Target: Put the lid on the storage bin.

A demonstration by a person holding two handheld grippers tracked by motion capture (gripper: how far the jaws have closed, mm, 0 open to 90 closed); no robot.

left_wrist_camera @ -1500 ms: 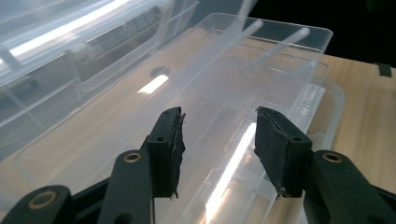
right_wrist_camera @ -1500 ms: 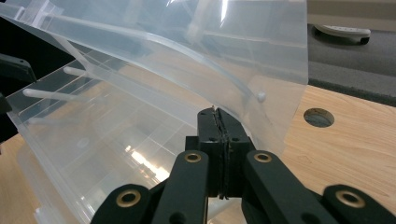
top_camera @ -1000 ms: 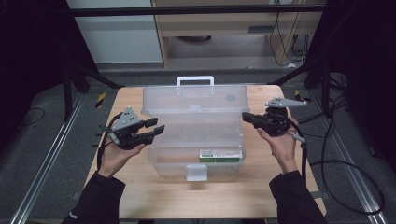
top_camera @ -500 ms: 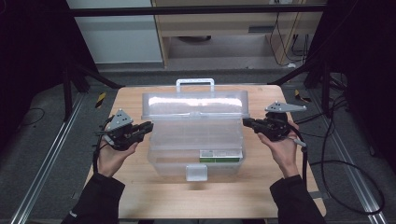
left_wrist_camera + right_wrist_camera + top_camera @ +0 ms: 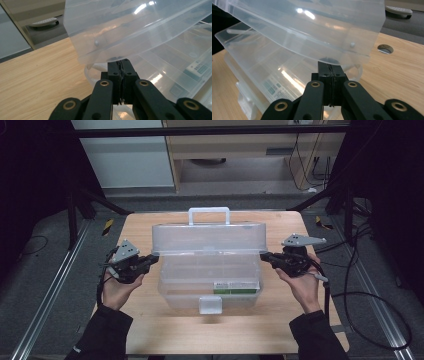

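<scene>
1. Two hand-held black two-jaw grippers work at opposite ends of a clear plastic storage box [image 5: 210, 287] that stands in the middle of a light wooden table [image 5: 150, 330].
2. The box's clear hinged lid [image 5: 209, 239] is raised and tilted up from the front, with its white carry handle [image 5: 209, 215] at the far edge, pointing away from the person.
3. The left gripper [image 5: 151, 260] sits at the lid's left end; in the left gripper view its jaws are pressed together, their tips [image 5: 121, 62] tucked just under the lid's lower rim [image 5: 105, 58].
4. The right gripper [image 5: 265, 257] sits at the lid's right end; in the right gripper view its jaws are likewise closed flat against each other, tips [image 5: 329, 65] touching the underside of the lid's edge [image 5: 332, 60].
5. Neither pair of jaws has anything pinched between them; both bear on the lid from below.
6. A white and green printed label [image 5: 235, 287] shows at the right front of the box, seen through the clear plastic.
7. A clear front latch tab [image 5: 210, 305] hangs at the middle of the box's near wall.
8. A round cable hole [image 5: 385, 48] lies in the tabletop beyond the lid's corner in the right gripper view.
9. The person's left hand [image 5: 120, 287] and right hand [image 5: 300, 282] grip the tools from below, in dark sleeves.
</scene>
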